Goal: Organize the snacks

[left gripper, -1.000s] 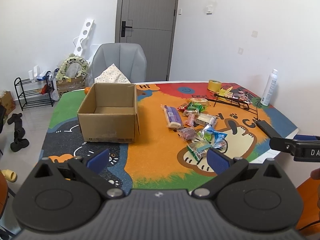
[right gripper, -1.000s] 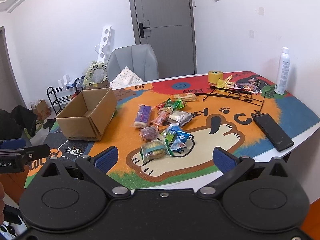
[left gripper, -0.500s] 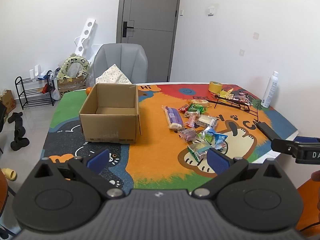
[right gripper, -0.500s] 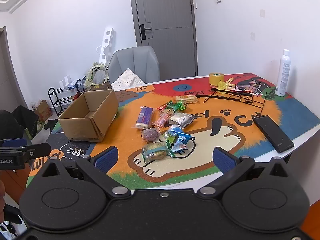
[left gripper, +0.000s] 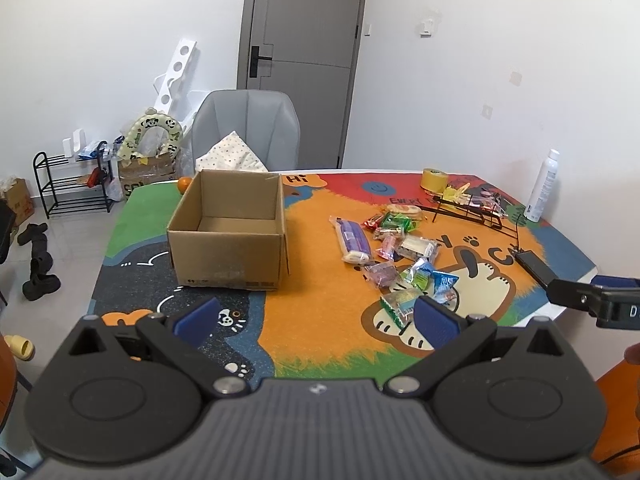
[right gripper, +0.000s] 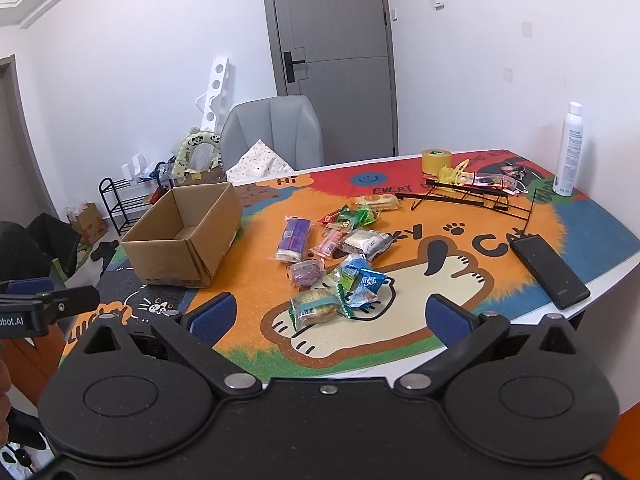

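Note:
Several wrapped snacks (left gripper: 394, 252) lie in a loose pile on the colourful cartoon table mat (left gripper: 320, 280); they also show in the right wrist view (right gripper: 340, 256). An open cardboard box (left gripper: 230, 232) stands empty to their left, also in the right wrist view (right gripper: 184, 240). My left gripper (left gripper: 316, 318) is open and empty above the table's near edge. My right gripper (right gripper: 330, 318) is open and empty, in front of a green-wrapped snack (right gripper: 316, 310). Each gripper shows at the edge of the other's view.
A black phone (right gripper: 548, 270) lies at the right table edge. A black wire rack (right gripper: 472, 196), a yellow tape roll (right gripper: 436, 160) and a white spray bottle (right gripper: 570, 148) stand at the back right. A grey chair (left gripper: 246, 132) stands behind the table.
Both views have tilted slightly; the table and its objects sit a little lower in frame. Both grippers stay open and empty.

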